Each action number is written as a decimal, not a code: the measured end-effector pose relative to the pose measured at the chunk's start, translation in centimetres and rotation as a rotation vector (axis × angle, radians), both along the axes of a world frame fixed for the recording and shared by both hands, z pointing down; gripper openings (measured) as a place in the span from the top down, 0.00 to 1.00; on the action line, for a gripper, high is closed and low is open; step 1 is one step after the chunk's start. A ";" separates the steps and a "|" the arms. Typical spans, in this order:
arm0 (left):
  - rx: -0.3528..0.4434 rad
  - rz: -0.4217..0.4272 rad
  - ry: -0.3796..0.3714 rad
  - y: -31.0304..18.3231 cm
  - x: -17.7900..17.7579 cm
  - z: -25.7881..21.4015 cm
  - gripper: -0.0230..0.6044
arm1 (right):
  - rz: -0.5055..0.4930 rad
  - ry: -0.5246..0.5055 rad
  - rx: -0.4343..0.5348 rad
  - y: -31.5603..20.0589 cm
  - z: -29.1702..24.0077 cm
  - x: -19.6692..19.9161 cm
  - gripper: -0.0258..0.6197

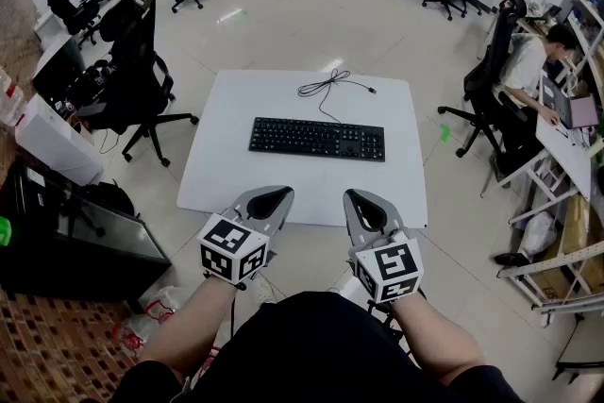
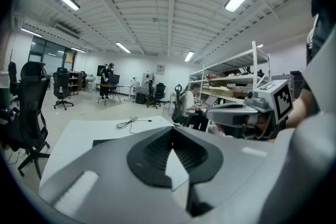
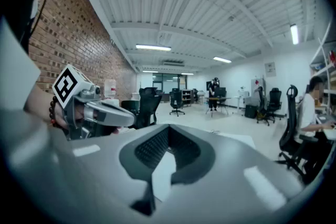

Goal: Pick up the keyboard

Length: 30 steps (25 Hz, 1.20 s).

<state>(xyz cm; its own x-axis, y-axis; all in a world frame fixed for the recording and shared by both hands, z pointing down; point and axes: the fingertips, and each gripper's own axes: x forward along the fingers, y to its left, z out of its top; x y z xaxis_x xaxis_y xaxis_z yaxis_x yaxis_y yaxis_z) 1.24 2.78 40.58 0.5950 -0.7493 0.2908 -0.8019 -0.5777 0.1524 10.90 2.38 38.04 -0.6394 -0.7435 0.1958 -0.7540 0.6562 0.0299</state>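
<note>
At the middle of the white square desk (image 1: 226, 156) lies the long black plastic keyboard (image 1: 316, 138), flat and lengthwise across my view, well apart from both claws. I judge it light, rigid and slim, with smooth edges that could slip, so I would take it by its two short ends together. My left claw (image 1: 280, 193) and right claw (image 1: 356, 196) hover at the near desk edge, both closed on nothing. Its thin black cable (image 1: 326, 85) lies looped behind it and should trail.

The black keyboard (image 1: 317, 139) lies flat mid-table, its cable (image 1: 330, 86) coiled beyond its far edge.
</note>
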 end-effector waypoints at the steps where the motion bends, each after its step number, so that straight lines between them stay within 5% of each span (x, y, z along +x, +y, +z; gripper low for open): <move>1: -0.002 -0.008 0.005 -0.2 0.0 0.0 0.96 | -0.004 0.002 0.000 0.0 0.1 0.2 0.96; 11: -0.074 -0.132 0.040 -4.4 -4.4 2.1 0.92 | -0.038 0.000 -0.036 -0.4 1.4 0.6 0.96; 19: -0.257 -0.233 0.142 -11.7 -11.4 7.3 0.78 | 0.010 0.010 -0.106 -4.0 3.7 -0.7 0.96; 30: -0.567 -0.247 0.264 -23.4 -17.4 17.8 0.75 | 0.148 0.041 -0.200 -12.0 6.3 -3.3 0.96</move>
<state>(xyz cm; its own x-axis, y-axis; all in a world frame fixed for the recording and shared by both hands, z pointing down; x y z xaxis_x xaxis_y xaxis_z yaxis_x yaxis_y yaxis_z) -16.18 -20.58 58.41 0.5309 -0.6467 0.5477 -0.7946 -0.1552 0.5870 7.59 -9.66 44.32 -0.5147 -0.7724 0.3722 -0.8433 0.5345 -0.0570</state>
